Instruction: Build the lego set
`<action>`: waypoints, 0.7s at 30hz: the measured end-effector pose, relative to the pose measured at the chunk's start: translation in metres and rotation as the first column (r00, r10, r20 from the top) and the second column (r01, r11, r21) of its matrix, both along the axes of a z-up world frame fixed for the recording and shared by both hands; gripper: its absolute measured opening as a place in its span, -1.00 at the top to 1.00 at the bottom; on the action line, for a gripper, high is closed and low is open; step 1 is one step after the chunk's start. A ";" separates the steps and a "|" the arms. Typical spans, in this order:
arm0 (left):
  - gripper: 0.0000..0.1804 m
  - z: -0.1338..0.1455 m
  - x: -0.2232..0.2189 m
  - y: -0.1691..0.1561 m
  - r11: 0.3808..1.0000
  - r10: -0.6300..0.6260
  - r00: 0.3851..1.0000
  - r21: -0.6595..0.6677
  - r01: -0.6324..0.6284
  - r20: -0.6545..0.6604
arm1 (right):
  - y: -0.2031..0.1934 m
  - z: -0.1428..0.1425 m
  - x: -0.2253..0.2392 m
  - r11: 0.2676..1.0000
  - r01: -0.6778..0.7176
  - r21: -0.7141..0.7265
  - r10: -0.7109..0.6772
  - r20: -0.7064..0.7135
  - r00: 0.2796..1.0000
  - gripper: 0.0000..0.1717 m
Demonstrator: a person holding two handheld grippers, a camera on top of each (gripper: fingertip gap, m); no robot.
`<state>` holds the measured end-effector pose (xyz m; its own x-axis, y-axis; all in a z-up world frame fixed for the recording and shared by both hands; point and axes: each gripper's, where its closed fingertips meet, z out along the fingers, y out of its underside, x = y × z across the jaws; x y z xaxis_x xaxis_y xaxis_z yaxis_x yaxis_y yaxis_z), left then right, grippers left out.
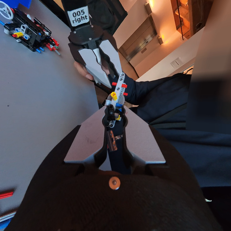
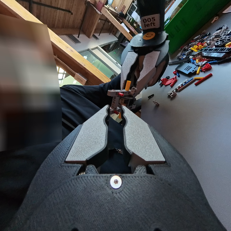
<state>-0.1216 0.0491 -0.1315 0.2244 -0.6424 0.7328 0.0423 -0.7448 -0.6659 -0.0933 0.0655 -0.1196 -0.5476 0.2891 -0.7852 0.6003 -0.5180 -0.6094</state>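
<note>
A small building-brick assembly (image 1: 118, 90), a grey holed beam with red, yellow and blue pins and a grey round disc, is held in the air off the table's edge. My left gripper (image 1: 114, 110) is shut on its black and grey lower end. My right gripper (image 1: 114, 80) comes from above, its fingertips at the beam's upper end by a red pin. In the right wrist view my right gripper (image 2: 115, 107) closes on the end of the assembly (image 2: 117, 98), where a red pin sticks out. The left gripper (image 2: 130, 89) holds the far end, beside a yellow pin.
A black brick model (image 1: 28, 32) with a white wheel lies on the grey table (image 1: 37, 87). A red piece (image 1: 6, 195) lies near my left gripper's base. Loose bricks (image 2: 206, 50), a red rod (image 2: 203, 79) and a green box (image 2: 187, 25) are at the right. A person's dark sleeve (image 1: 162, 100) is close. It is some 15 cm from my left tips to the red piece (image 1: 6, 195). My right wrist view (image 2: 196, 81) looks at it from another angle.
</note>
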 end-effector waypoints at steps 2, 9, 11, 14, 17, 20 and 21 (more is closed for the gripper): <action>0.81 0.001 0.001 -0.001 1.000 0.000 1.000 -0.006 0.000 0.012 | 0.000 0.003 0.001 1.000 0.001 0.001 -0.001 -0.007 1.000 0.84; 0.81 -0.013 -0.012 0.022 0.976 0.201 0.958 0.121 -0.179 -0.204 | 0.018 -0.017 -0.009 0.965 0.172 0.198 -0.181 0.026 0.983 0.85; 0.81 -0.022 -0.027 0.039 0.905 0.386 0.842 0.331 -0.267 -0.376 | 0.039 -0.031 -0.015 0.888 0.320 0.331 -0.347 0.025 0.937 0.80; 0.81 -0.020 -0.034 0.047 0.779 0.574 0.658 0.572 -0.257 -0.487 | 0.051 -0.031 -0.016 0.817 0.445 0.367 -0.469 -0.026 0.883 0.90; 0.81 -0.017 -0.034 0.051 0.644 0.716 0.480 0.744 -0.176 -0.506 | 0.048 -0.023 -0.020 0.808 0.503 0.308 -0.509 -0.067 0.858 0.98; 0.81 -0.018 -0.026 0.052 0.557 0.787 0.368 0.827 -0.078 -0.496 | 0.043 -0.022 -0.028 0.802 0.531 0.274 -0.530 -0.084 0.844 0.94; 0.81 -0.019 -0.025 0.052 0.536 0.805 0.335 0.842 -0.059 -0.489 | 0.041 -0.023 -0.030 0.804 0.531 0.266 -0.532 -0.077 0.843 0.91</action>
